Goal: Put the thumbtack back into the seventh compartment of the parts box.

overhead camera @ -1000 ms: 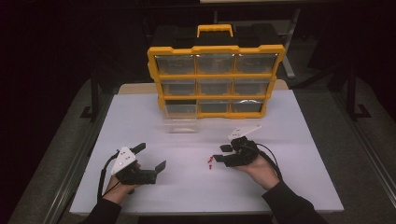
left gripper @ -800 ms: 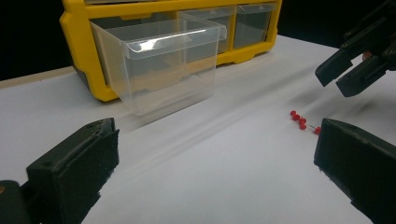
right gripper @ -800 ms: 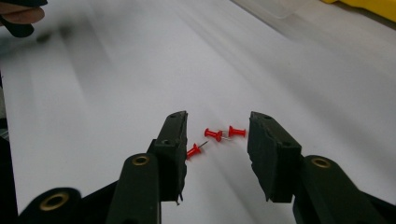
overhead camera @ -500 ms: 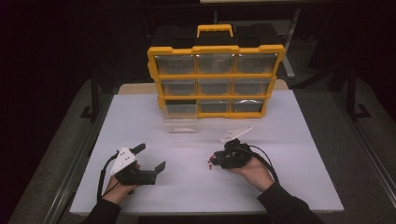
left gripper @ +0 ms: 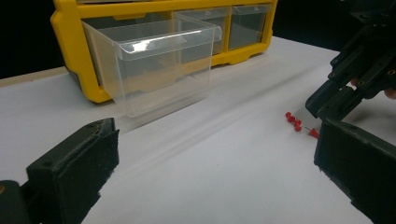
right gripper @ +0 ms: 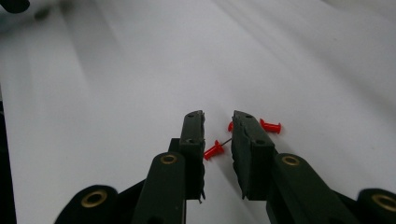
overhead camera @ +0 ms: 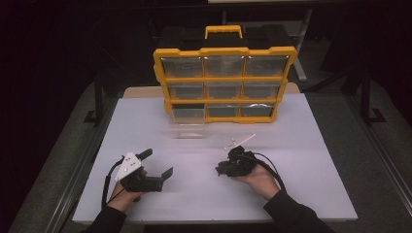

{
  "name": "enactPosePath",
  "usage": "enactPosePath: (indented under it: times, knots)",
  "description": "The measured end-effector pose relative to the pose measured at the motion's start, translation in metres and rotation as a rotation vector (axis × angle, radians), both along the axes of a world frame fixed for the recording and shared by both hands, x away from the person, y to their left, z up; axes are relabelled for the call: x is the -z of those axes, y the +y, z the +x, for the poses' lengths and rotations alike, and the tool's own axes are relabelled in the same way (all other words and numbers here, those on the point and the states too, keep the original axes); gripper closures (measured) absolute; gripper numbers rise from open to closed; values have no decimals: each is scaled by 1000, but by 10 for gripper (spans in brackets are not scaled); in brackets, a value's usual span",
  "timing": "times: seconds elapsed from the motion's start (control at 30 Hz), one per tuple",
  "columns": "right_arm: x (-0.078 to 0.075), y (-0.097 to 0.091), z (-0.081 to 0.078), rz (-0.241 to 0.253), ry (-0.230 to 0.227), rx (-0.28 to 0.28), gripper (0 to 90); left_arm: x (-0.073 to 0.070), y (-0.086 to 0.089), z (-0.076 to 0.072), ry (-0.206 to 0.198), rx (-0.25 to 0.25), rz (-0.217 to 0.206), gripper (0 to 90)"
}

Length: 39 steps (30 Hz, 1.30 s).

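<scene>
Biggest thing on the white table (overhead camera: 301,194) is the yellow plastic organiser case with clear drawers and a carry handle (overhead camera: 224,82), standing upright at the far side. Its bottom-left slot is empty, because the clear plastic drawer (left gripper: 154,70) is pulled out and sits on the table just in front of it, open side up and empty as far as I can see.

Down at the near side, the left gripper (overhead camera: 155,166) rests on the table with its jaws spread wide and nothing between them. It's basically parked, pointing toward the drawer.

The right gripper (overhead camera: 222,170) is where the work is. Its jaws have just been closing and now stand narrow, tipped down over the small cluster of red plastic push pins (left gripper: 299,125) lying on the table, well apart from the drawer. One red pin (right gripper: 213,150) sits in the gap between the jaws with its needle toward the right jaw, but I can't see the pads pressing on it yet.

So my read: this is the pick-up step, pin about to be pinched. The next move needs a gentle final squeeze on the pin's head without flicking it away, then a carry over to the drawer.

No brands, labels or readable writing anywhere.
</scene>
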State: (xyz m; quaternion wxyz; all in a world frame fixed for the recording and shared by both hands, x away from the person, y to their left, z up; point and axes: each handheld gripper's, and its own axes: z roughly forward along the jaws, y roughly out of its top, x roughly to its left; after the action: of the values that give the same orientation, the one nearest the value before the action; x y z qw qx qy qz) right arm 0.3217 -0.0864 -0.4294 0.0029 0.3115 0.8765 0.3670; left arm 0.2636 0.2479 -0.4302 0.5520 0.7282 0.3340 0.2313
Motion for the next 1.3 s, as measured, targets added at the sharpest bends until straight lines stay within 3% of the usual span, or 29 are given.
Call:
enactPosePath:
  times: [0.63,1.0,1.3]
  knots:
    - [10,6,5,-34,31,5,769,-1,2,-1,-9,4,8,0]
    - [11,8,4,-29,41,-3,788,-2,3,-2,-13,3,13,0]
    - [13,8,3,-42,22,-9,811,-2,3,-2,-11,-1,6,0]
